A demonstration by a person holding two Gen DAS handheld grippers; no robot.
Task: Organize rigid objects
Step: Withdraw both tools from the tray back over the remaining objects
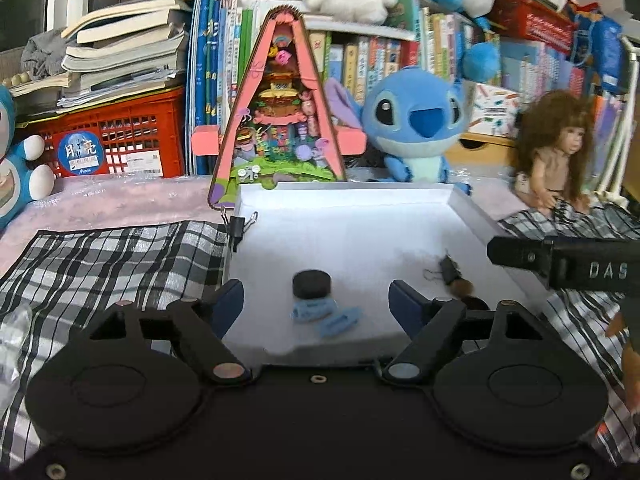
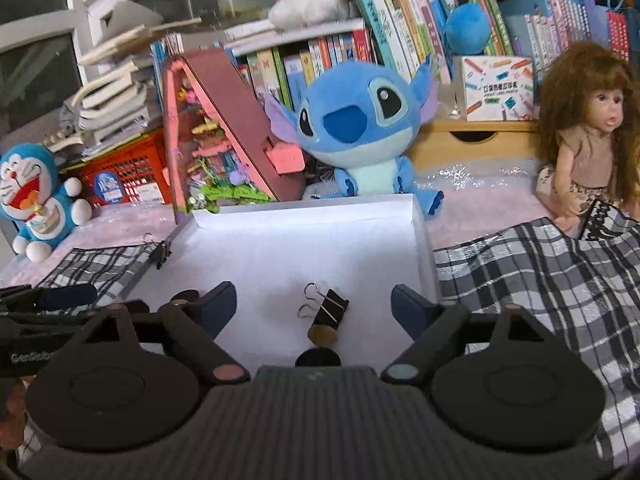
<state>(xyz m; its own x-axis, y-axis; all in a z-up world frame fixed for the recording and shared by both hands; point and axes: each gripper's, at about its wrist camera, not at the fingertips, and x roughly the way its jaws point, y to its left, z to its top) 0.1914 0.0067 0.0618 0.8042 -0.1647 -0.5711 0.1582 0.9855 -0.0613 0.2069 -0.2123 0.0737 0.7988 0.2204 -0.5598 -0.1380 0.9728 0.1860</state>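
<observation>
Both claws hung spread and gripping nothing over the near edge of a white tray [image 1: 400, 204]: the left claw [image 1: 316, 300] above a black puck [image 1: 312, 283] and two blue clips [image 1: 326, 316], the right claw [image 2: 314, 304] above a black binder clip [image 2: 330, 307] with a brown disc [image 2: 322, 336] touching its near end. The tray lay on a checked cloth [image 1: 120, 256] spread over a pale pink cover. Another binder clip [image 1: 237, 227] gripped the tray's left rim. The right unit's black body, seen from the left wrist, read "DAS"; the left one, seen from the right wrist, read "GenRobo". Behind the tray stood a pink triangular toy house [image 1: 280, 108], a blue plush [image 2: 360, 128], a long-haired doll [image 2: 592, 136] and a red crate [image 1: 116, 136] whose round sticker read "Moon". Rows of books [image 1: 400, 56] filled the back.
</observation>
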